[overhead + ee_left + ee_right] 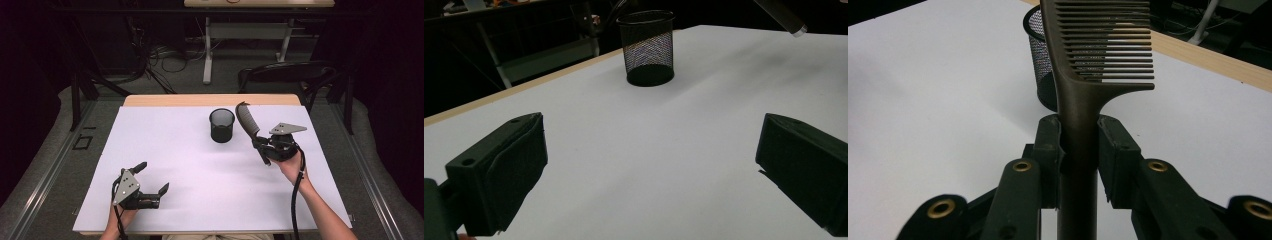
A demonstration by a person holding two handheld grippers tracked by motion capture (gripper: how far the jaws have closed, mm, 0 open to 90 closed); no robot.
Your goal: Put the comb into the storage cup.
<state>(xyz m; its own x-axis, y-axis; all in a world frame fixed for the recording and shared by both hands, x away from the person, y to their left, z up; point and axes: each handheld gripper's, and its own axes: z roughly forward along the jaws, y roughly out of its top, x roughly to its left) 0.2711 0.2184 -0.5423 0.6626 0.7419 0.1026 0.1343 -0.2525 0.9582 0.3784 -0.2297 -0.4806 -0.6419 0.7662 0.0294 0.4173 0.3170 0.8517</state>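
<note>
A dark comb (1083,75) is pinched upright by its handle in the right gripper (264,145), raised beside the mesh cup (222,125), while the left gripper (150,180) rests spread wide; a tilted comb could catch the rim and topple the cup.

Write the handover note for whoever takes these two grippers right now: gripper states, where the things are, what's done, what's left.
Right gripper: jaws shut on the comb at its handle, held above the table, teeth end up and away from the person.
Left gripper: jaws open, holding nothing, low over the near left part of the white table.
Mesh cup: upright at the far middle of the table, just left of the comb, apparently with nothing in it.
Done: comb picked up.
Left: probably moving the comb over the cup and dropping it in, handle down. The left gripper could steady the cup if it slides.
</note>
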